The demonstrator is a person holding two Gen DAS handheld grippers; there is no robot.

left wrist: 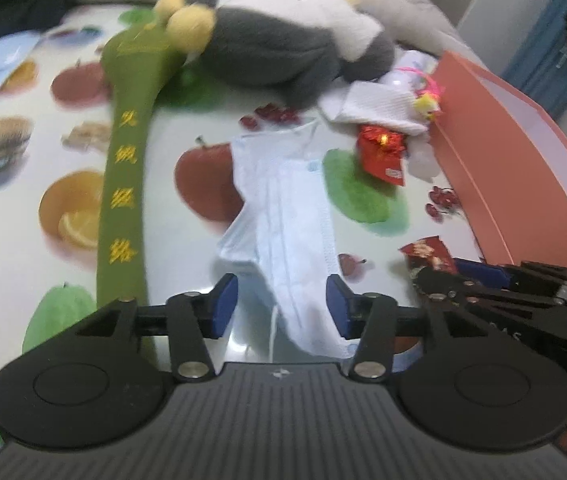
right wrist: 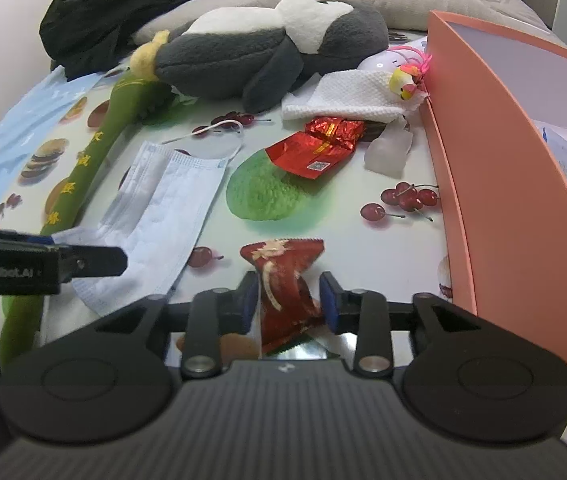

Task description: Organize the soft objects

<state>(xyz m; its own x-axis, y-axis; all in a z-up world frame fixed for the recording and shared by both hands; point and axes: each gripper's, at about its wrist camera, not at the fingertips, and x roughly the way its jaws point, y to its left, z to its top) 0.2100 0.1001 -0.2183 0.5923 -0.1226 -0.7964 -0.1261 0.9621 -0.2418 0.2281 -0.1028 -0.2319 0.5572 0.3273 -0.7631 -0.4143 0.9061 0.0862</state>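
Observation:
In the left wrist view my left gripper [left wrist: 281, 306] stands open over a light blue face mask [left wrist: 283, 208] that lies flat on the fruit-print tablecloth [left wrist: 63, 128]. The mask's near end runs between the blue pads; the left pad is clear of it. My right gripper [right wrist: 289, 300] is open with a crumpled red snack wrapper [right wrist: 283, 280] standing between its pads on the cloth. A grey and white plush bird [right wrist: 251, 52] lies at the back. A long green plush [right wrist: 83, 176] with yellow characters lies to the left of the mask.
A salmon open box [right wrist: 483, 160] stands along the right edge. Beside it lie a white cloth [right wrist: 347, 96], a small toy bird [right wrist: 403, 82] and red foil packets [right wrist: 315, 148]. A black garment [right wrist: 111, 12] and grey bedding lie at the back.

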